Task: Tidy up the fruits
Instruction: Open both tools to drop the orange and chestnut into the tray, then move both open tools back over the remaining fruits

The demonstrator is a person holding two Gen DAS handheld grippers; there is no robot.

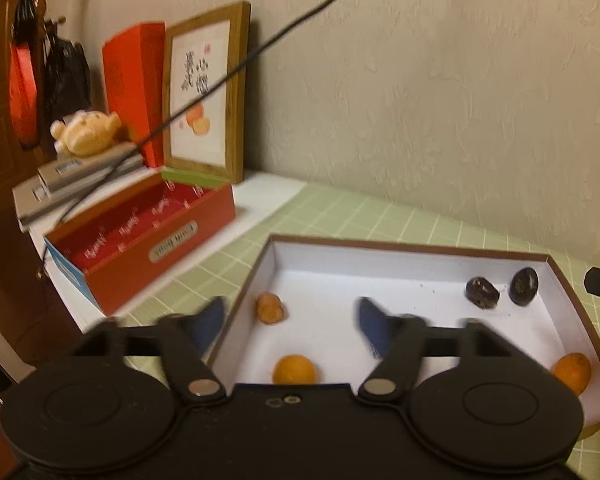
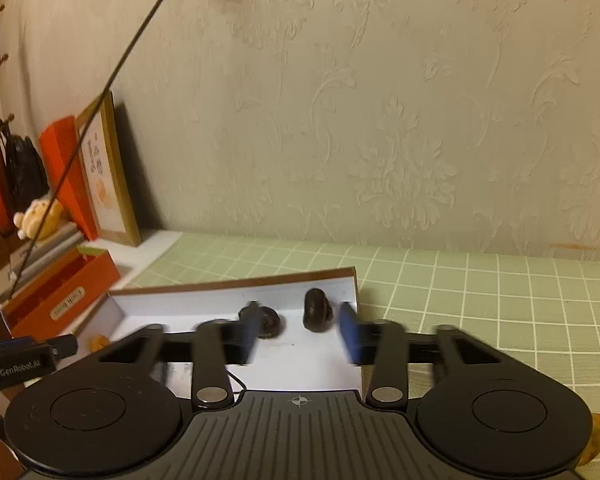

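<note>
Here, the white cardboard box [image 1: 380, 280] with a brown rim lies flat on the green squared mat [image 1: 420, 216]. Nearest in it sits a round, smooth orange fruit [image 1: 294, 369]. Another orange one [image 1: 573, 372] rests by the box's right wall. The left gripper [image 1: 290, 322] is spread wide and holds nothing. A bumpy brown fruit [image 1: 270, 309] lies by the left wall. Two dark, wrinkly oval fruits [image 1: 482, 292] sit at the far right corner, one standing on end. The right gripper [image 2: 300, 334] is partly spread and empty.
</note>
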